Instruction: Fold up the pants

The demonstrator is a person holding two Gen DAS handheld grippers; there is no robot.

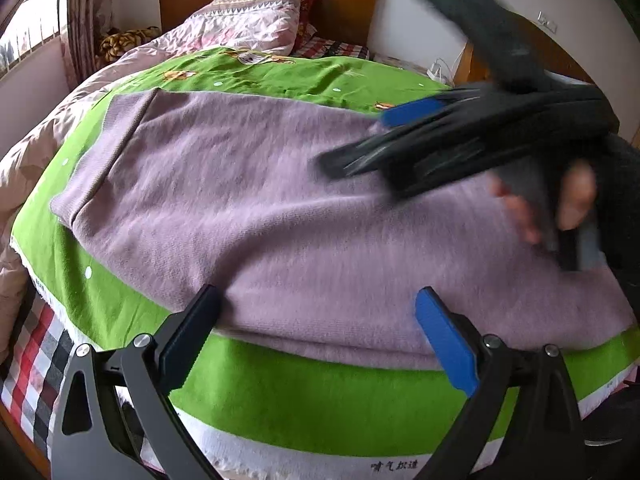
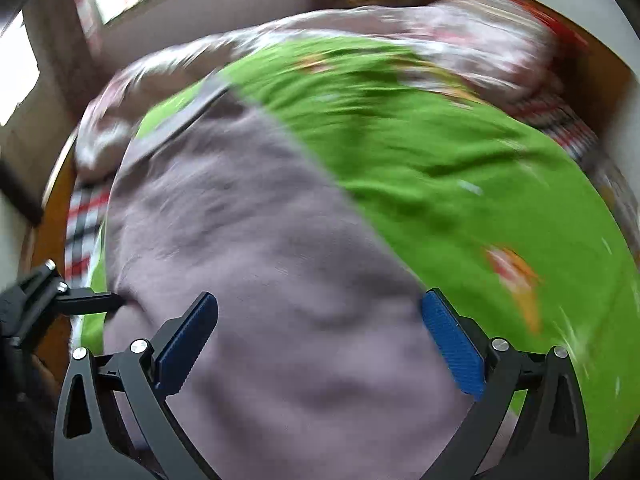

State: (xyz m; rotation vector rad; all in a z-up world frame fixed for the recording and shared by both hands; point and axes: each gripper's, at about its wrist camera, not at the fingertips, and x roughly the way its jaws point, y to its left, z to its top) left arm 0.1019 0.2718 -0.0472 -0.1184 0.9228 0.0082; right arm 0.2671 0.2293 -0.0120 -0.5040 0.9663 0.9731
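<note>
My left gripper (image 1: 316, 312) is spread wide and holds nothing; its fingertips sit at the near edge of the lilac pants (image 1: 248, 208), which lie flat on the green blanket (image 1: 288, 396) covering the bed. Whether the tips press the fabric or hang just above it I cannot tell. The ribbed waistband (image 1: 108, 148) lies at the far left end of the pants from this gripper.

My right gripper (image 2: 320, 336) is also spread wide and empty, with the pants directly under its fingers. From the left wrist view it shows as a blurred black shape over the right part of the pants, my hand (image 1: 560, 200) wrapped round its handle. The right wrist view is smeared, so contact with the cloth there cannot be judged. A pink quilt (image 1: 240, 24) is bunched beyond the pants, toward the wooden headboard (image 1: 344, 4).
</note>
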